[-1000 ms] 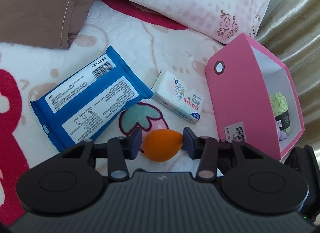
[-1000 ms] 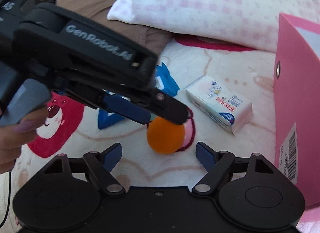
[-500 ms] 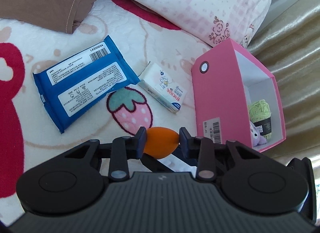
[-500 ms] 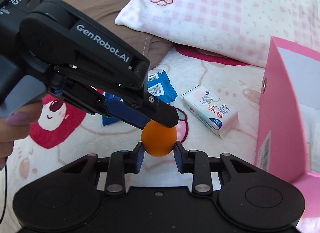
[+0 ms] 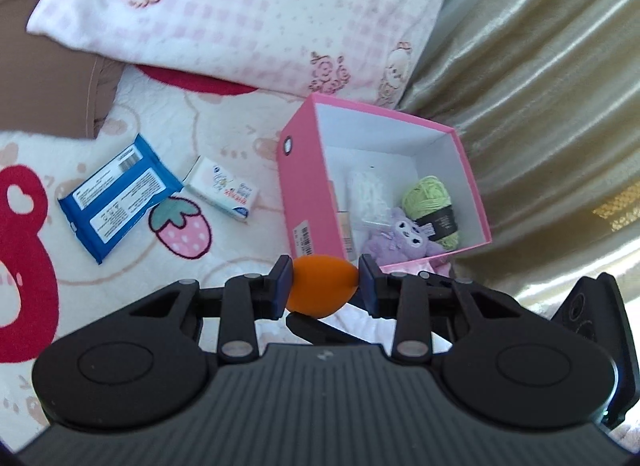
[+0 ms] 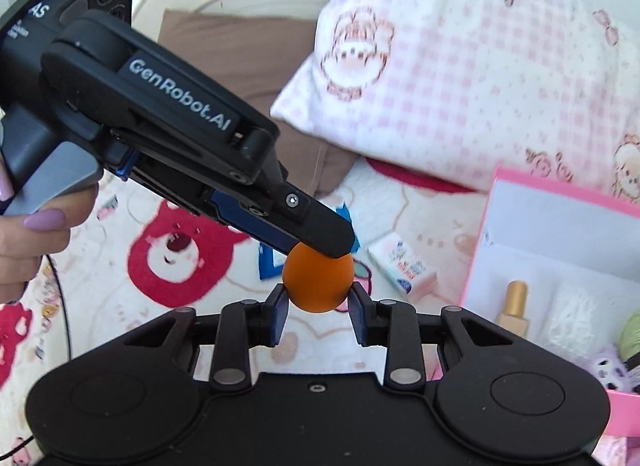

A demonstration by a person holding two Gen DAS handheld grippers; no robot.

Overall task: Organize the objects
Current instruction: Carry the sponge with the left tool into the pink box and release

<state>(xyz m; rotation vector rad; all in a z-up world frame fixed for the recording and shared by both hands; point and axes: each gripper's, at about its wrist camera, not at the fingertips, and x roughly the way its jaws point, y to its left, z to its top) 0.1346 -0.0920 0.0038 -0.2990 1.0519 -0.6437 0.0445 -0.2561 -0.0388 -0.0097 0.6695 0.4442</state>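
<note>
An orange egg-shaped sponge (image 5: pixel 322 285) is gripped by both grippers at once, held in the air above the bed. My left gripper (image 5: pixel 323 284) is shut on it; it reaches in from the upper left in the right wrist view (image 6: pixel 320 242). My right gripper (image 6: pixel 318 300) is also shut on the sponge (image 6: pixel 318 284), from below. The open pink box (image 5: pixel 304 185) stands just beyond, to the right, holding green yarn (image 5: pixel 430 201), a purple plush (image 5: pixel 404 238) and a white packet. A blue wipes pack (image 5: pixel 116 195) and a white tissue pack (image 5: pixel 224 189) lie on the blanket at left.
A pink checked pillow (image 5: pixel 240 13) lies behind the box, a brown pillow (image 6: pixel 240 57) to its left. A gold curtain (image 5: pixel 540 105) hangs at the right. The blanket has red bear and strawberry prints. A gold-capped bottle (image 6: pixel 514 306) stands in the box.
The right gripper closed on the sponge that the left gripper holds. Both rose together with it and moved toward the pink box, whose inside now shows.
</note>
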